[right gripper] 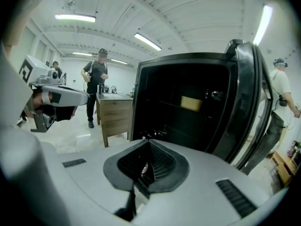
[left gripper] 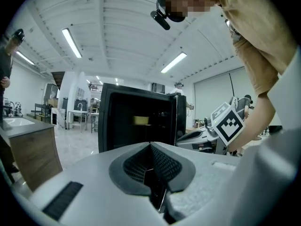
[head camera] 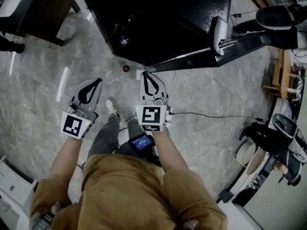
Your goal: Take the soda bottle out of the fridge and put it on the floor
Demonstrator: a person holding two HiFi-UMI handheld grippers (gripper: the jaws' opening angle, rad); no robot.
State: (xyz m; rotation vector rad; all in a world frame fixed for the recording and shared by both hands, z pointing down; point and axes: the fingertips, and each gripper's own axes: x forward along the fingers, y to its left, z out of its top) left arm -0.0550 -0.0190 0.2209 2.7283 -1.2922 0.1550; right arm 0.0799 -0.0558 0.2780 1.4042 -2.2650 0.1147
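Observation:
The black fridge (head camera: 163, 13) stands ahead with its door (head camera: 211, 54) swung open to the right; its dark inside (right gripper: 188, 107) shows shelves and a yellow label (right gripper: 191, 102). On the floor just in front of it is a small red round thing (head camera: 126, 68), perhaps the soda bottle's cap seen from above. I cannot make out a bottle inside the fridge. My left gripper (head camera: 99, 80) and right gripper (head camera: 145, 74) hover side by side over the floor, pointing at the fridge (left gripper: 136, 121). Both are shut and hold nothing.
A wooden cabinet (right gripper: 115, 114) stands left of the fridge, with a person (right gripper: 96, 86) behind it; another person (right gripper: 282, 102) stands to the right. A thin cable (head camera: 211, 115) runs across the marble floor. Chairs and equipment (head camera: 283, 138) crowd the right side, and a white unit (head camera: 12, 186) sits at lower left.

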